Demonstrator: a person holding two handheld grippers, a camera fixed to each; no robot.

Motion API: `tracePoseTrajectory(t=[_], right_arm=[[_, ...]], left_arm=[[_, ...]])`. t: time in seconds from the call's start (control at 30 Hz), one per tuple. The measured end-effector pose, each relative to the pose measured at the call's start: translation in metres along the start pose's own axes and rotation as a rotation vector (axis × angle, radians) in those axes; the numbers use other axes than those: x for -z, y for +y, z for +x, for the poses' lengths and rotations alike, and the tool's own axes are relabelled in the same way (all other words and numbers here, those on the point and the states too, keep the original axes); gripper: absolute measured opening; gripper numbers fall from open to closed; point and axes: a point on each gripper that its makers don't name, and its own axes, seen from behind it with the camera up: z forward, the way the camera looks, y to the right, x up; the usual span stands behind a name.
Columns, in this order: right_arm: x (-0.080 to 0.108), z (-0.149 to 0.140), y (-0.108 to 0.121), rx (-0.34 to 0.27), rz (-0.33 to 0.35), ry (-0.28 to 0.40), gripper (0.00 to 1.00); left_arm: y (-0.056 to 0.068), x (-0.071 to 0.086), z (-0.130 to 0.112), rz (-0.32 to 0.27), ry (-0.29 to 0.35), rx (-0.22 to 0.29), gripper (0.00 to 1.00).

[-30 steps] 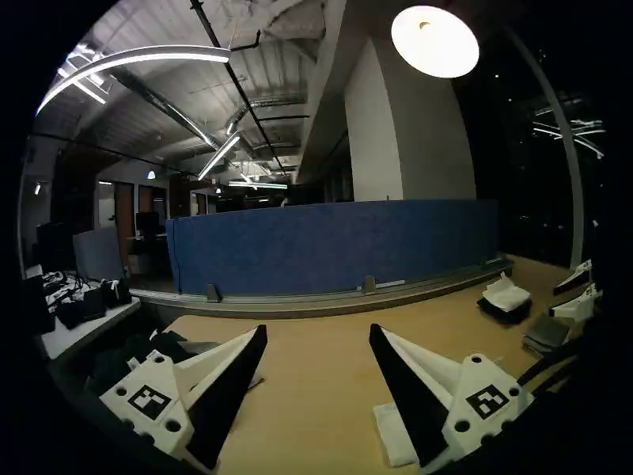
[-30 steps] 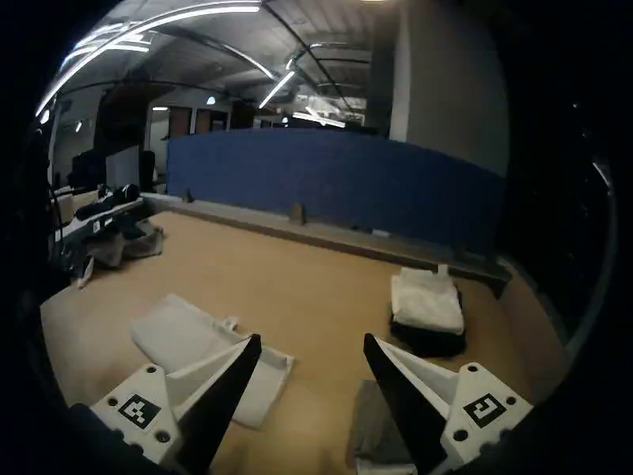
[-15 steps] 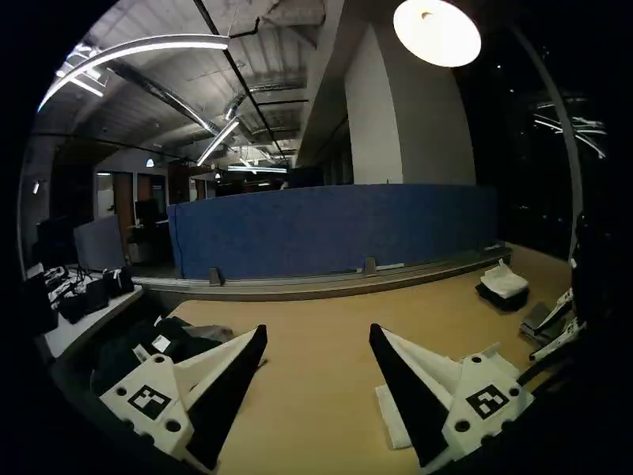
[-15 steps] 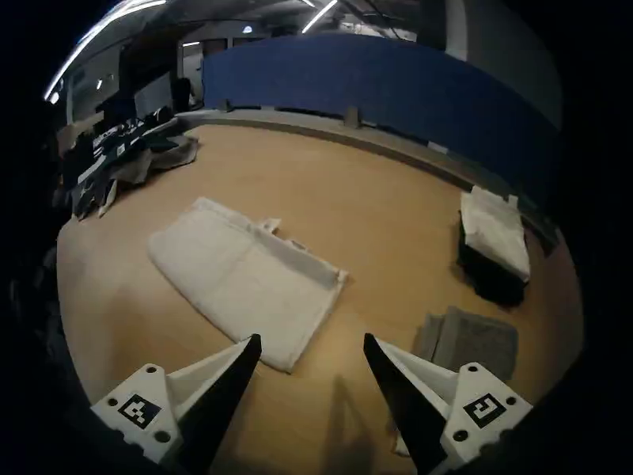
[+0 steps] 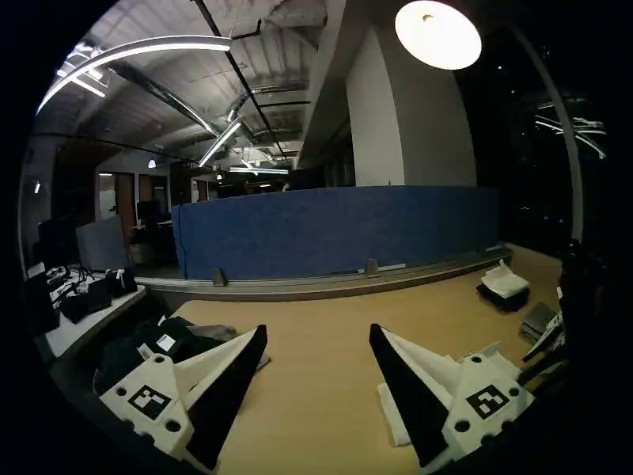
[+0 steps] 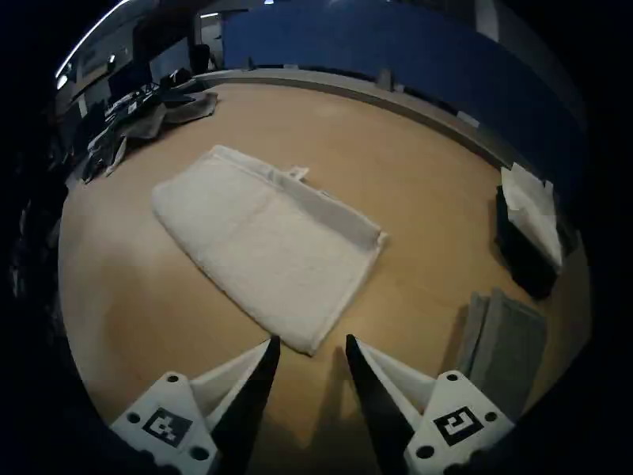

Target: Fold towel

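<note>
Towel (image 6: 265,253): white terry, folded into a long rectangle, flat on the tan wood desk (image 6: 411,150). Its near corner sits just ahead of the right tongs (image 6: 310,342), fingers narrowly apart, gripping nothing. Left tongs (image 5: 316,328) spread wide, empty. Grey folded cloth (image 6: 506,348) lies apart, right of towel.

Blue partition (image 5: 332,237) backs wooden table (image 5: 316,380); round lamp (image 5: 437,33) overhead; perhaps dark windows (image 5: 546,158) right.
</note>
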Motion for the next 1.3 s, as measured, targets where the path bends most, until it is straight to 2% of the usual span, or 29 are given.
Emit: tracePoseTrajectory(t=[0.2,0.27,0.53,0.6,0.8,1.1,1.3], right_arm=[[-0.005,-0.004,-0.003,-0.017,0.024,-0.022,0.31],[-0.005,-0.004,-0.002,-0.019,0.022,-0.023,0.26],[-0.005,-0.009,0.000,-0.013,0.026,-0.049,0.26],[-0.006,-0.010,0.000,-0.016,0.026,-0.052,0.13],[-0.006,-0.009,0.002,-0.041,0.026,-0.056,0.04],[-0.002,-0.003,0.001,-0.053,0.017,-0.041,0.02],[0.006,0.012,0.002,-0.063,0.009,-0.006,0.02]], left_arm=[[0.002,0.002,0.000,0.001,0.000,0.002,0.96],[0.003,0.003,0.001,0.001,0.001,0.003,0.96],[0.003,0.006,0.000,0.006,0.001,0.004,0.96],[0.004,0.006,-0.001,0.007,0.001,0.004,0.96],[0.002,0.007,-0.002,0.011,-0.001,0.004,0.96],[-0.002,0.006,-0.002,0.012,-0.002,0.007,0.96],[-0.004,0.005,-0.002,0.012,-0.001,0.012,0.96]])
